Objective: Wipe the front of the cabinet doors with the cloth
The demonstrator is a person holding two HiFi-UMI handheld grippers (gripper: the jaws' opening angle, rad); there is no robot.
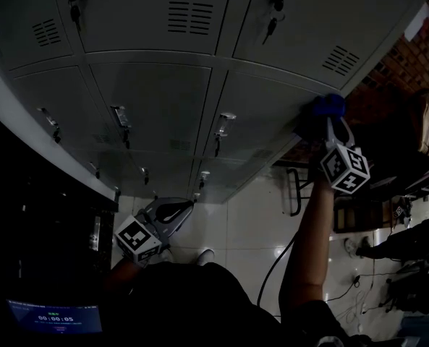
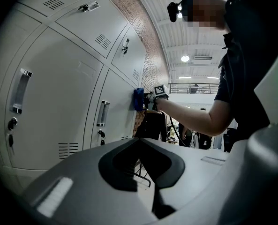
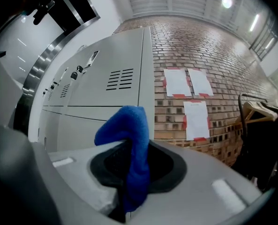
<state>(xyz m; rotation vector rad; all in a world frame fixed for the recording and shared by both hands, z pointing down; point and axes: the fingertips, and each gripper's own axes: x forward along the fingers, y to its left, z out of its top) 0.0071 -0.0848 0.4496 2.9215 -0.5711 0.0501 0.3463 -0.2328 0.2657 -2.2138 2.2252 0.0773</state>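
A bank of grey metal cabinet doors [image 1: 156, 100] with handles, locks and vents fills the head view. My right gripper [image 1: 325, 123] is shut on a blue cloth [image 1: 328, 107] and holds it against the right-hand door near the cabinet's right edge. In the right gripper view the cloth [image 3: 131, 149] hangs folded between the shut jaws, with the doors [image 3: 110, 83] just behind. The left gripper view shows the cloth [image 2: 138, 99] touching a door [image 2: 59, 107]. My left gripper [image 1: 185, 208] is low near the bottom doors and shut on nothing [image 2: 139, 140].
A brick wall [image 3: 199, 46] with taped papers [image 3: 196, 116] adjoins the cabinet on the right. A clothes rack [image 3: 260, 109] stands further right. On the tiled floor are a metal stool frame [image 1: 294, 190] and a cable [image 1: 275, 266]. A lit screen [image 1: 51, 315] is at bottom left.
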